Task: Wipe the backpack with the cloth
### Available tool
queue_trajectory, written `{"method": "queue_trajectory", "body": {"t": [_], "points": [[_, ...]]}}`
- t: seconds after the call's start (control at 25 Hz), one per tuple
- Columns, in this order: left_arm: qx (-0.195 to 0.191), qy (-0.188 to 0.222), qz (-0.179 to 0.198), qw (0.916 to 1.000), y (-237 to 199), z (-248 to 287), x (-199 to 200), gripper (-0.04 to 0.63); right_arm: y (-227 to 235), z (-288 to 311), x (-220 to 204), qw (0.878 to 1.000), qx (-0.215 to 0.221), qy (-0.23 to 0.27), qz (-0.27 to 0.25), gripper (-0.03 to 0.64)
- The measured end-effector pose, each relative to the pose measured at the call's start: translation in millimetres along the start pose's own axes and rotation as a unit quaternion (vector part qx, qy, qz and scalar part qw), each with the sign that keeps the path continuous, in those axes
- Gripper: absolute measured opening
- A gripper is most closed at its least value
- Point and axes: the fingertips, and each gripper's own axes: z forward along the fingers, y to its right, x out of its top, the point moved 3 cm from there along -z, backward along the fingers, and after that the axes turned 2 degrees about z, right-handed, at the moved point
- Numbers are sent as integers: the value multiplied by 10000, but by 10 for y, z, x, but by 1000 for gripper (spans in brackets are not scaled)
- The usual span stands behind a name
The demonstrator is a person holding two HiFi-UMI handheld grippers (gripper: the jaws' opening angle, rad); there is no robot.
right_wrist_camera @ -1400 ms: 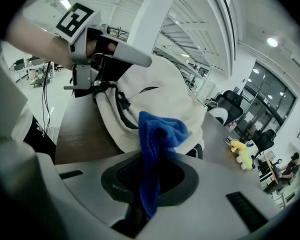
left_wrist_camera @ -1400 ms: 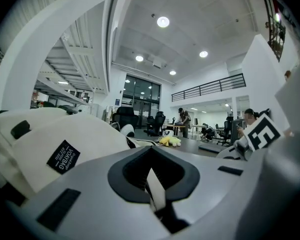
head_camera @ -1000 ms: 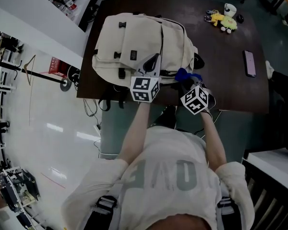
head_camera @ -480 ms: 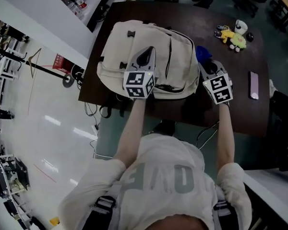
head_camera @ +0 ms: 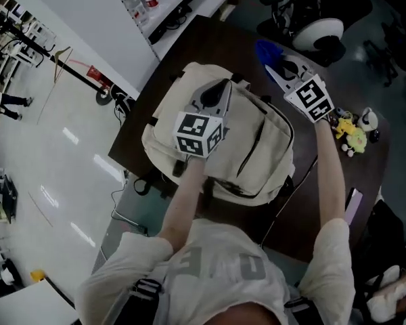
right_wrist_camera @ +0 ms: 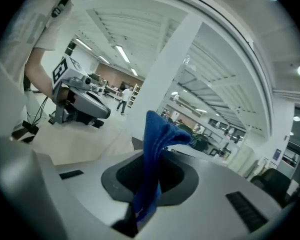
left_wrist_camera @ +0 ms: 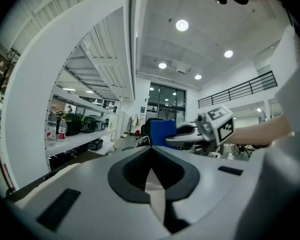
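Left gripper (left_wrist_camera: 151,151): jaws pressed together, 1 pale sliver showing in the gap below the tips. It is poised over the cream backpack (head_camera: 257,154), which lies flat on the dark table (head_camera: 203,39). Right gripper (right_wrist_camera: 149,184): clamped on the blue cloth (right_wrist_camera: 155,144), beyond the backpack's far corner, apart from it.

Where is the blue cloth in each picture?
Head view: the blue cloth is upper right, beyond the backpack.
Left gripper view: near the middle, beside a marker cube.
Right gripper view: dead centre, standing up.
Shared landmark: the right gripper clamping it.
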Motion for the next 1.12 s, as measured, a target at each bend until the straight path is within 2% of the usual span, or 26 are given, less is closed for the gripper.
{"method": "queue_trajectory", "body": {"t": [0.12, 0.24, 0.36, 0.56, 0.64, 0.8, 0.96, 1.12], "points": [[-63, -270, -153, 9995, -75, 197, -51, 3, 114, 690, -113, 9976, 677, 10, -168, 40], [2, -444, -450, 9980, -138, 262, -123, 3, -25, 1310, -271, 9870, 1541, 16, -454, 40], [82, -581, -535, 9968, -182, 334, -195, 3, -272, 1796, -411, 9664, 2402, 19, -911, 40], [275, -941, -275, 9948, -224, 424, -307, 3, -736, 2162, -508, 9224, 3575, 156, -1454, 40], [276, -964, -394, 9942, -259, 452, -313, 3, -768, 2198, -532, 9162, 3704, 231, -1511, 38], [297, -837, -773, 9930, -337, 463, -284, 3, -759, 2214, -538, 9133, 3742, 328, -1571, 38], [290, -851, -811, 9926, -332, 472, -292, 3, -765, 2149, -590, 9081, 3770, 201, -1813, 38], [281, -850, -830, 9925, -331, 468, -284, 3, -801, 1920, -748, 8932, 3946, -95, -2152, 38]]}}
